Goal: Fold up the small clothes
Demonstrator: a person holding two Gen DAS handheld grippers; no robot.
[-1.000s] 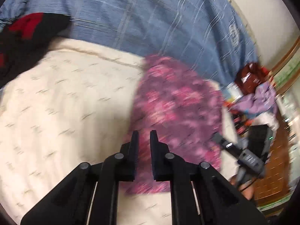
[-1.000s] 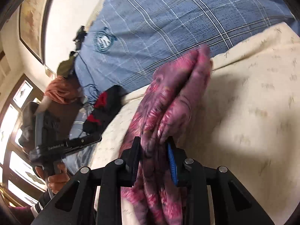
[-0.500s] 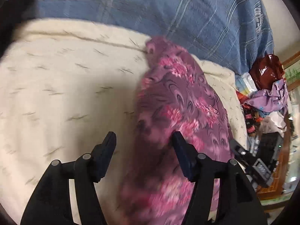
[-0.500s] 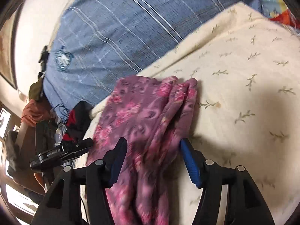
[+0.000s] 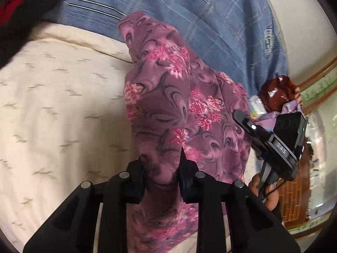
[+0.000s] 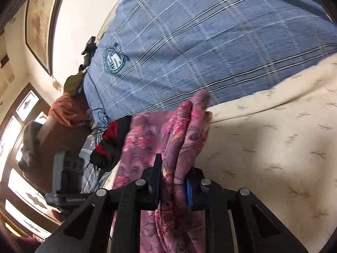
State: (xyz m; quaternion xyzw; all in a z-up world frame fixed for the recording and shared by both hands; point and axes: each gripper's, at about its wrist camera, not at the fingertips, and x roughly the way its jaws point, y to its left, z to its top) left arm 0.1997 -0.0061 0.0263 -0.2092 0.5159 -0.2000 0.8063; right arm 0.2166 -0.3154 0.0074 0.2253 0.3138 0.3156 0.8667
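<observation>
Both wrist views close; share garment (image 5: pixel 168 109).

You've got open cream bedspread (image 5: pixel 63 109) left of the purple floral garment (image 5: pixel 164 109); black-and-red clothes (image 5: pixel 19 14) block the far left corner, blue plaid cover (image 6: pixel 210 42) bulks behind, clutter (image 5: pixel 276 97) crowds right.

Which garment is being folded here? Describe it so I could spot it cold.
On the cream bedspread, in front of the blue plaid cover, lies a purple cloth with pink flowers, bunched between both grippers' closing jaws. The other garment nearby is black and red, with no floral print.
</observation>
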